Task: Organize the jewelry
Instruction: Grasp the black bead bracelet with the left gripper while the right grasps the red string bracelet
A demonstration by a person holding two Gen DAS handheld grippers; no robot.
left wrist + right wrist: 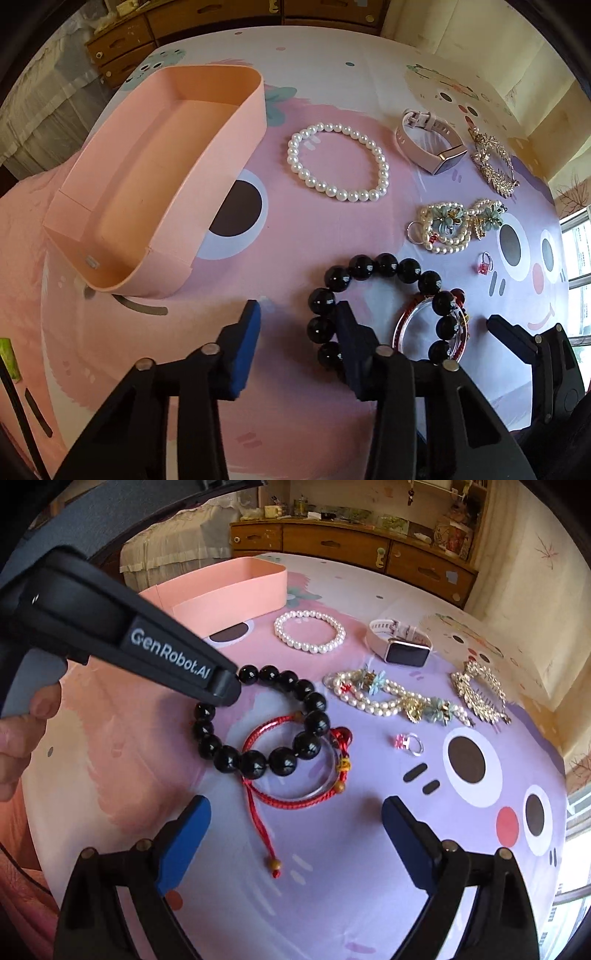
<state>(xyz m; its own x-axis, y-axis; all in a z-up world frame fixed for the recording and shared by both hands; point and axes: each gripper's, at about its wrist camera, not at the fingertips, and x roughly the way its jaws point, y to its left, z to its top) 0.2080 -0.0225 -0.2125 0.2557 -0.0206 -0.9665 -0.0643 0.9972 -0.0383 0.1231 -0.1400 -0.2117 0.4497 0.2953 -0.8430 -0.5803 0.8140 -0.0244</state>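
Note:
A black bead bracelet (384,267) (314,723) lies on the patterned cloth, overlapping a red cord bracelet (295,797) (404,317) and a clear bangle (317,786). My left gripper (301,321) is open, its right finger inside the black bracelet's loop at its left side; it also shows in the right wrist view (221,686). My right gripper (295,812) is open and empty, just short of the red cord bracelet. An empty pink box (122,221) (229,587) stands at the far left.
Beyond lie a white pearl bracelet (338,162) (310,631), a pink smartwatch (430,144) (402,644), a gold hair comb (493,162) (480,692), a pearl and flower bracelet (450,225) (399,701) and a pink-stone ring (484,264) (406,744). A wooden dresser (351,550) stands behind the table.

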